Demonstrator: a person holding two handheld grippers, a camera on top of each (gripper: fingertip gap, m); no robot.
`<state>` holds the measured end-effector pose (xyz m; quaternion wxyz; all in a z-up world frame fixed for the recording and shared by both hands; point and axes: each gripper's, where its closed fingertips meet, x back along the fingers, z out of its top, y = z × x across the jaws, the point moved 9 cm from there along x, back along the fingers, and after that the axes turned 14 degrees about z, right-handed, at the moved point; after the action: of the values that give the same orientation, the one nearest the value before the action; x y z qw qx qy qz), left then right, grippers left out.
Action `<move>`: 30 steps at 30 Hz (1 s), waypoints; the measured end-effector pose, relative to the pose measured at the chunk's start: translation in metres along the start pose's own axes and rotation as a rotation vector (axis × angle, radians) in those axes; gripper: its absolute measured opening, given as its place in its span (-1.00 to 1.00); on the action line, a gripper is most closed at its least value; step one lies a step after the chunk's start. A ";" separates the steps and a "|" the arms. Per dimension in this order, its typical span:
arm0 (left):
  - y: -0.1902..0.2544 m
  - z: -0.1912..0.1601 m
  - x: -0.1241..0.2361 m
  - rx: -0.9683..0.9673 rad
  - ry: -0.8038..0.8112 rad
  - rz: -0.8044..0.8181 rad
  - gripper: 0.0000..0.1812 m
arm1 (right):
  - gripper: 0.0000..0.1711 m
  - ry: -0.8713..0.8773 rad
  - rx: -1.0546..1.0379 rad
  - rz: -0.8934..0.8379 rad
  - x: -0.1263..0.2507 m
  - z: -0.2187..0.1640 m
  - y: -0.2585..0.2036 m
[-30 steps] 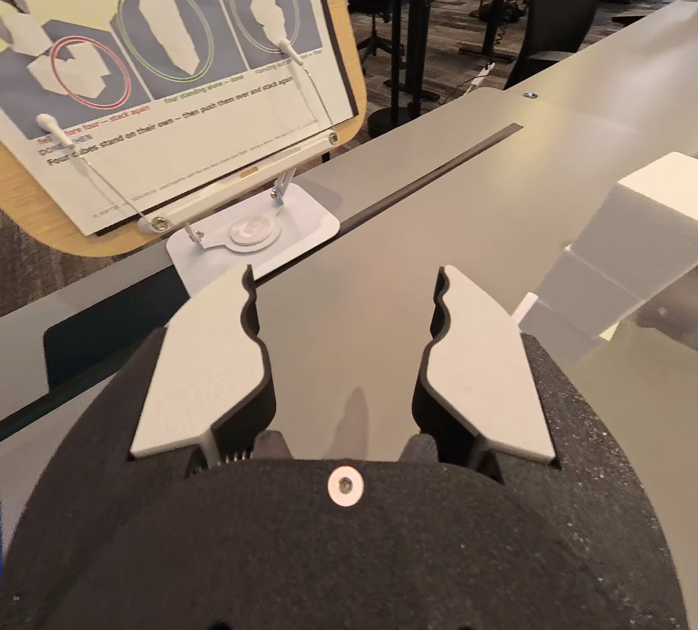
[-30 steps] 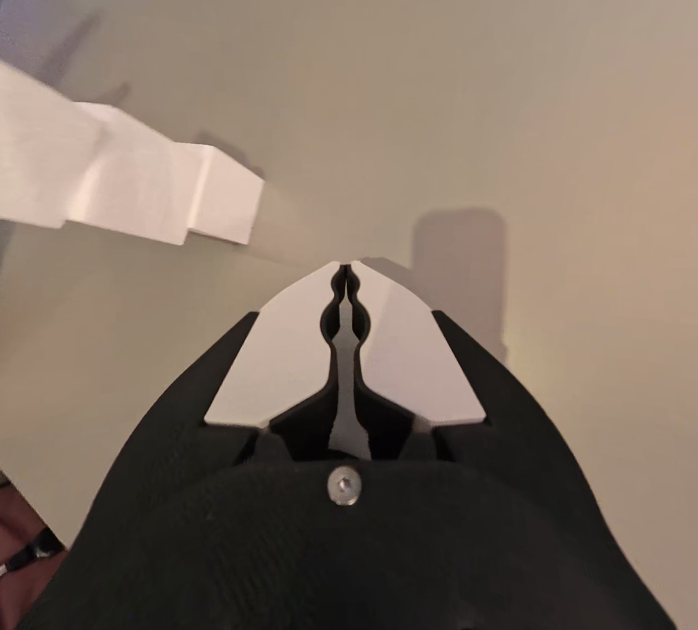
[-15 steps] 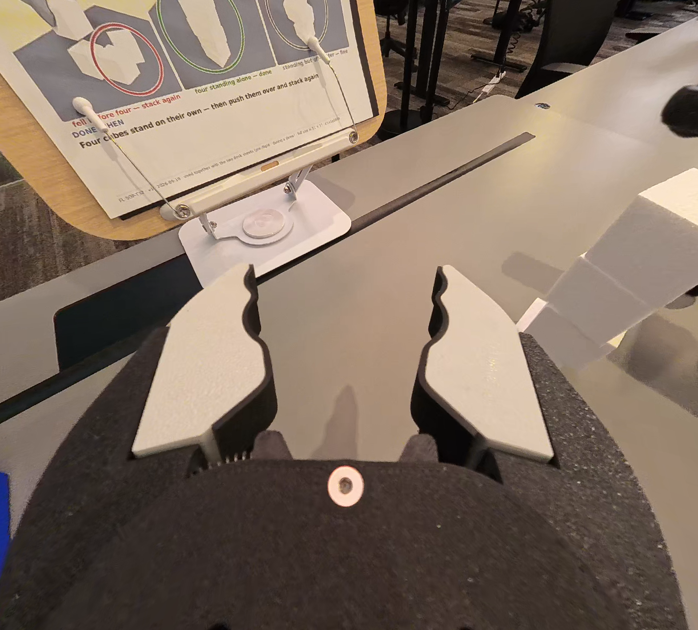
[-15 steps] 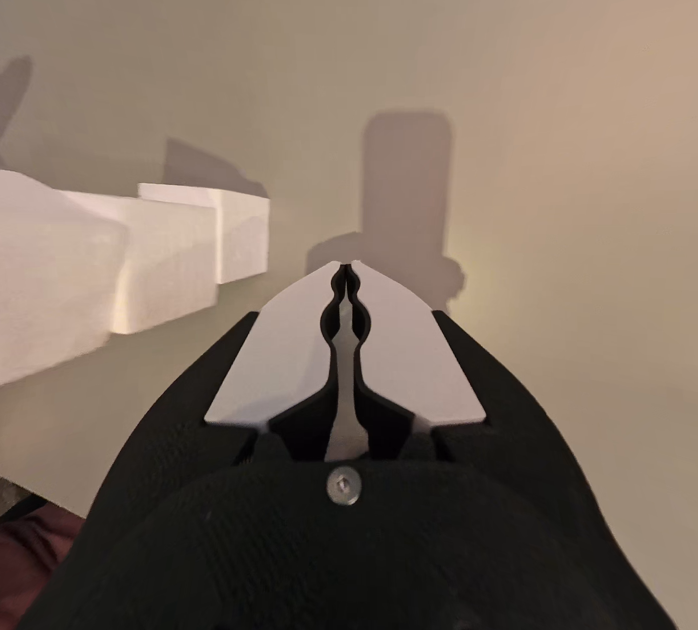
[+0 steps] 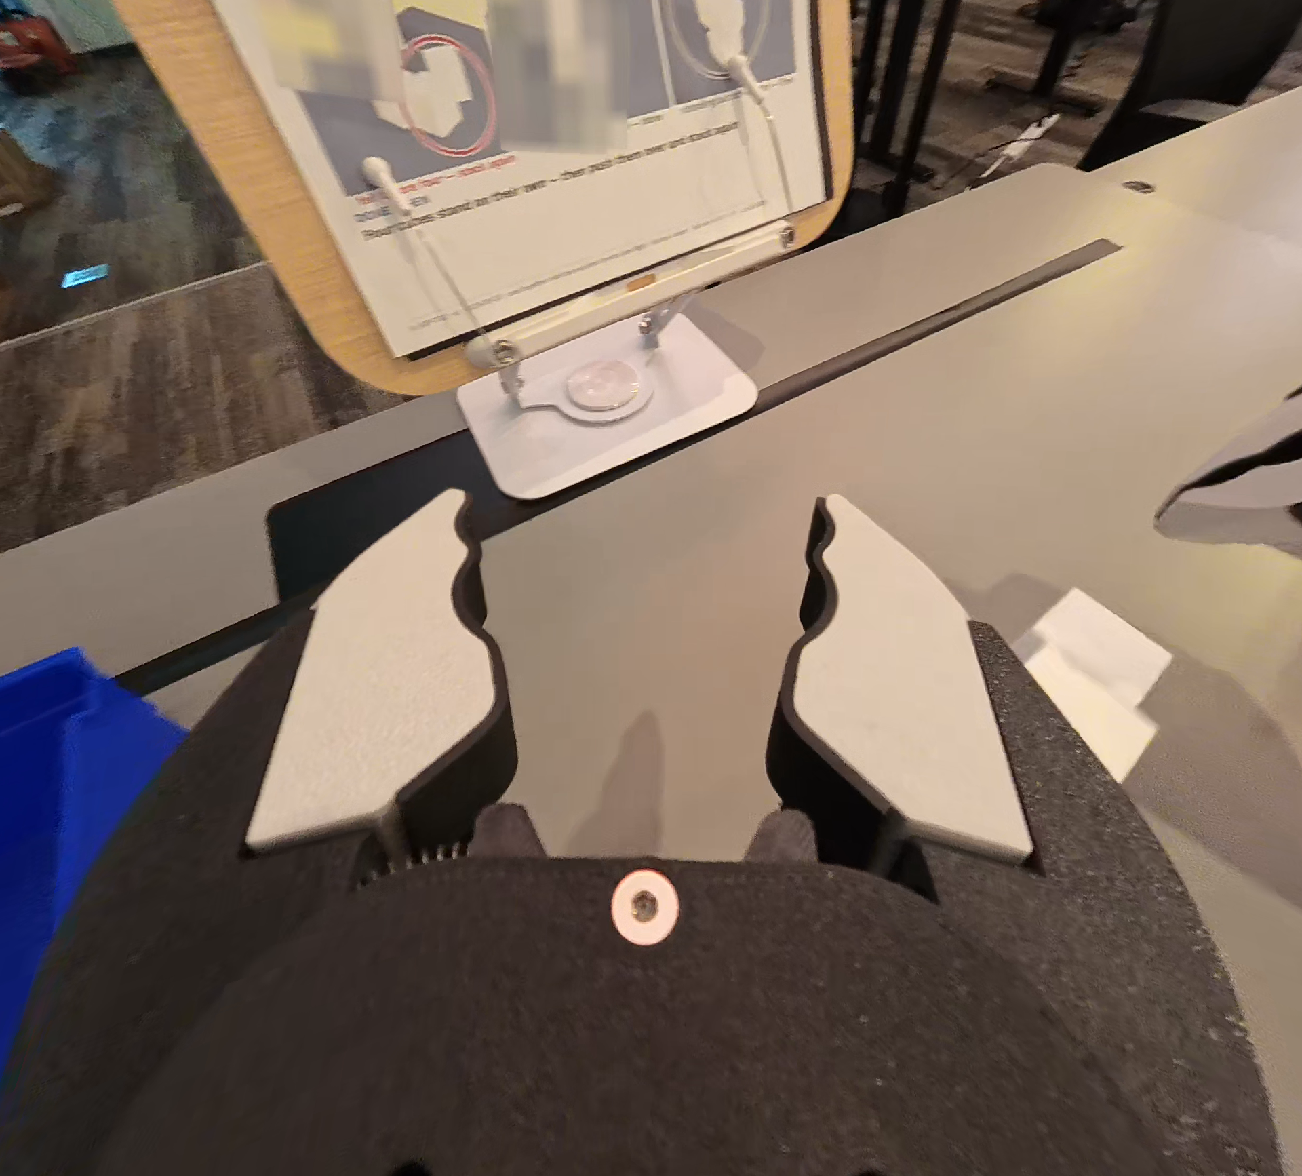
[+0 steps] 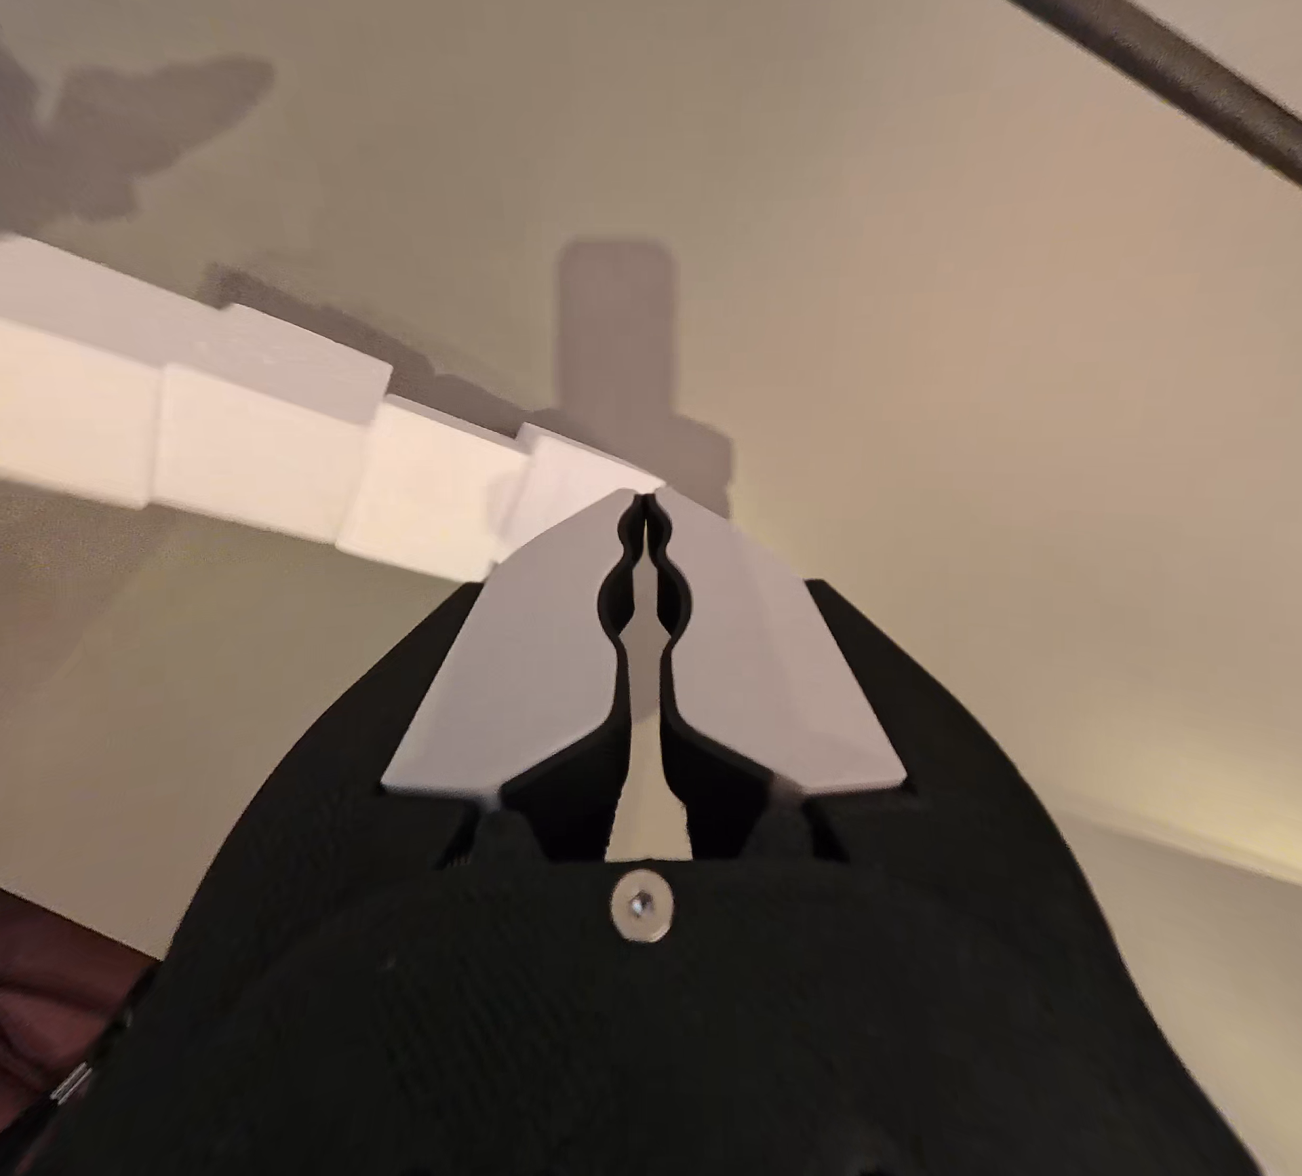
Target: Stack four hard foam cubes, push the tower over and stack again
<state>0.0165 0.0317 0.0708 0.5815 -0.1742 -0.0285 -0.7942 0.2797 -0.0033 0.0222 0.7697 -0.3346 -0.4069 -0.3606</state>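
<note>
Four white foam cubes (image 6: 261, 437) form a slightly curved, stepped row from the left edge to my right gripper (image 6: 645, 497). I cannot tell if they lie flat or are tipping. The right gripper is shut and empty, its tips at the end cube (image 6: 571, 473). In the left wrist view, white cubes (image 5: 1092, 663) show low on the grey table (image 5: 916, 437), just right of my left gripper (image 5: 641, 508) and partly hidden behind its body. The left gripper is open and empty above bare table. The right gripper (image 5: 1240, 494) shows at the right edge, above the cubes.
An instruction board (image 5: 563, 85) on a white stand base (image 5: 634, 430) stands at the table's far edge. A dark slot (image 5: 951, 311) runs along the table there. A blue bin (image 5: 56, 790) is at the left. A sleeve (image 6: 42, 1001) shows at the lower left.
The tall cube tower in the left wrist view no longer rises; only low cubes show. The right gripper, still shut, moved up to the cubes. The left view swung left, revealing the blue bin.
</note>
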 end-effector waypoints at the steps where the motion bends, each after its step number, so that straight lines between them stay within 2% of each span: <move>1: -0.005 0.000 0.002 -0.001 -0.005 0.012 -0.02 | -0.99 0.008 0.009 0.004 0.003 0.002 -0.001; 7: -0.014 0.002 0.014 0.000 -0.019 -0.012 -0.03 | -0.99 0.086 0.097 0.053 0.023 0.008 -0.002; 13: -0.008 0.005 0.024 -0.108 -0.043 -0.022 -0.03 | -0.95 0.293 0.368 0.318 0.043 0.012 0.010; 18: -0.004 0.009 0.037 -0.148 -0.006 -0.097 -0.06 | -0.80 0.534 0.701 0.443 0.073 0.015 0.034; 23: 0.000 0.018 0.053 -0.182 0.075 -0.124 -0.07 | -0.58 0.781 0.792 0.619 0.108 0.015 0.052; 25: 0.002 0.022 0.061 -0.186 0.111 -0.136 -0.08 | -0.45 0.900 0.804 0.743 0.103 0.005 0.059; 27: 0.006 0.025 0.068 -0.185 0.135 -0.146 -0.08 | -0.44 1.022 0.811 0.834 0.088 0.000 0.067; 30: 0.015 0.030 0.080 -0.213 0.154 -0.167 -0.08 | -0.36 0.937 0.747 0.931 0.070 -0.002 0.070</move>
<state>0.0170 -0.0392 0.1213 0.4922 -0.1703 0.0862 -0.8493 0.3675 0.0113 0.0664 0.9970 -0.0005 0.0509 0.0590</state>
